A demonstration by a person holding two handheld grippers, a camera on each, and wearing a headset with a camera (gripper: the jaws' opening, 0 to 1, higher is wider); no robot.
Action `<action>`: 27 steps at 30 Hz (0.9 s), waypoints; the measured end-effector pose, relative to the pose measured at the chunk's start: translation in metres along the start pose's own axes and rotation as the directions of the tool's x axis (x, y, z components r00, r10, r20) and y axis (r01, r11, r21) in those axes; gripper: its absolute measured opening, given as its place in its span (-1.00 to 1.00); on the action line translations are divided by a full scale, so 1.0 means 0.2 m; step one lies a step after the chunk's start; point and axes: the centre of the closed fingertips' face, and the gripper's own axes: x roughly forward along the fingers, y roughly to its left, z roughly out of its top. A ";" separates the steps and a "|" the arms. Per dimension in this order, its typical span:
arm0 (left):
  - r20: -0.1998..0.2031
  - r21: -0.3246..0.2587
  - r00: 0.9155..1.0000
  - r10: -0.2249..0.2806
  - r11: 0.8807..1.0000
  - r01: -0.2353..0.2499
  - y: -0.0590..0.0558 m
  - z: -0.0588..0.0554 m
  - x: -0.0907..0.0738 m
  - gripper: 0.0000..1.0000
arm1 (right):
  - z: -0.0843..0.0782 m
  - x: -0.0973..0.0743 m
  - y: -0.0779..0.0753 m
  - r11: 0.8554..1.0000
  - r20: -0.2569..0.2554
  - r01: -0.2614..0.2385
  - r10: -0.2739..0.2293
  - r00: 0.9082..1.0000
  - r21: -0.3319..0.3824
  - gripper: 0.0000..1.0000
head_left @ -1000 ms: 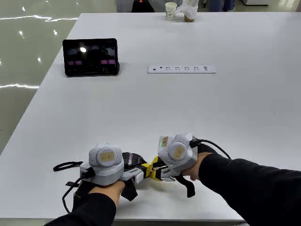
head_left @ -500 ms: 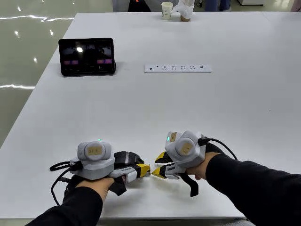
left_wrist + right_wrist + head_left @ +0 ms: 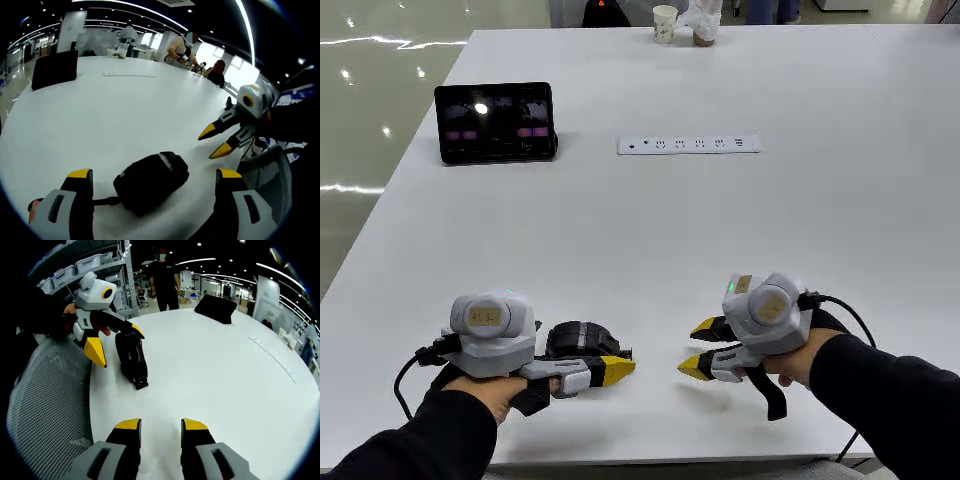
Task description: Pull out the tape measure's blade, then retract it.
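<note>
Between the wide-spread jaws of the left tool [image 3: 154,174], the left gripper view shows the black tape measure [image 3: 150,182] lying on the bench [image 3: 100,110], clear of both jaws; in the head view the tape measure overlaps that tool and the gap cannot be read. Right tool [image 3: 160,425]: jaws narrowly parted, holding nothing, well apart from the tape measure. Both tools sit near the front bench edge; bare bench extends ahead to a tablet [image 3: 496,121] and a power strip [image 3: 688,144]

Tape measure [image 3: 150,182] between parted jaws
</note>
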 end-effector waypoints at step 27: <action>-0.030 0.148 0.999 -0.011 0.989 0.015 0.17 -0.03 -0.27 0.98 | -0.24 -0.37 -0.11 0.992 0.020 0.096 -0.098 0.995 0.085 0.05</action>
